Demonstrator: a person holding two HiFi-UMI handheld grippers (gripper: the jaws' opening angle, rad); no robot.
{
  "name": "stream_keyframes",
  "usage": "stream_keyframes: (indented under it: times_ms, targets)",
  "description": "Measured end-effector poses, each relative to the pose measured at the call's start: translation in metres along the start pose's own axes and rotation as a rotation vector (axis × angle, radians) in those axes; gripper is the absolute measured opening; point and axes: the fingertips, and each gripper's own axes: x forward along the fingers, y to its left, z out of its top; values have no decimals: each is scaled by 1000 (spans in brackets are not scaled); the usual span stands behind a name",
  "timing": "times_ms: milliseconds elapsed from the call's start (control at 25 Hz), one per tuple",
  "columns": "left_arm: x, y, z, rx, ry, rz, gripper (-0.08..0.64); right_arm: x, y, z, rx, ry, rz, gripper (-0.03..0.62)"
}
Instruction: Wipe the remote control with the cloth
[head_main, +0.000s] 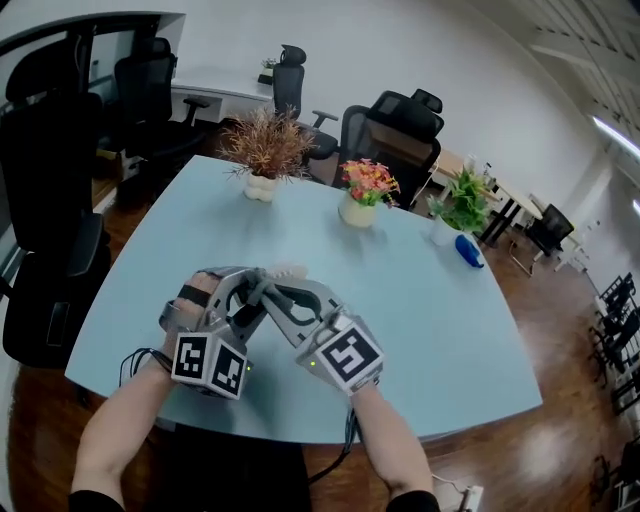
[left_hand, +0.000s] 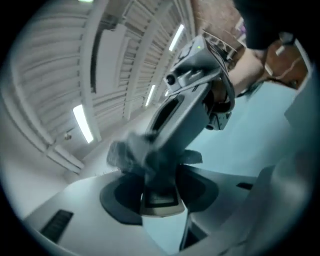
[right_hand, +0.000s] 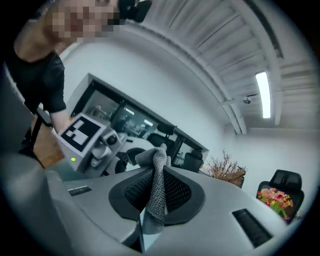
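Observation:
Over the near part of the pale blue table (head_main: 430, 330) my two grippers cross each other. The left gripper (head_main: 268, 278) (left_hand: 160, 187) is shut on the remote control (left_hand: 160, 201), whose pale end shows between the jaws. A pale tip (head_main: 288, 270) sticks out beyond the crossed jaws. The right gripper (head_main: 258, 305) (right_hand: 156, 192) is shut on a grey knitted cloth (right_hand: 157, 180), which stands up from its jaws. In the left gripper view the cloth (left_hand: 127, 152) is a blur against the remote, with the right gripper's body right behind it. The rest of the remote is hidden.
Three potted plants stand along the table's far side: a dry brown one (head_main: 265, 150), a pink-flowered one (head_main: 365, 190) and a green one (head_main: 460, 205). A blue object (head_main: 468, 250) lies near the green plant. Black office chairs (head_main: 400, 125) ring the table.

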Motion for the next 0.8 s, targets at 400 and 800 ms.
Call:
stream_keyframes:
  times_ms: [400,800]
  targets:
    - [-4,-8,17,472,69,197,178,-65,-119,-48,243,96,-465,25]
    - [5,-51,7,1040,100,106,178,-24,-47,-38,649,13,-7,25]
